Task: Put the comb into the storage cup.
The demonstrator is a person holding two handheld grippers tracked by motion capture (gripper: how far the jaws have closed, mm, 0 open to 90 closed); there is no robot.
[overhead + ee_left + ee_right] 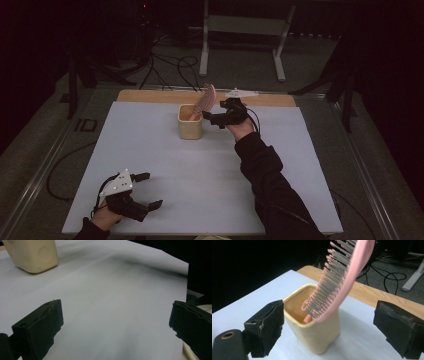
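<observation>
While the white tabletop [200, 170] spreads wide under both arms, a cream square cup [190, 121] stands toward twelve o'clock on it, just short of the bare wooden strip [150, 96] at the far edge. Handle down inside that cup leans a pink hairbrush [205, 101], its bristled head tilted out over the rim toward one o'clock. At three o'clock of the cup hovers the right gripper [209, 118], fingers [265, 327] spread apart on either side of cup and brush, gripping neither. Down at seven o'clock the left gripper [150, 190] sits low over the tabletop, its fingers [41, 326] also wide apart and empty
</observation>
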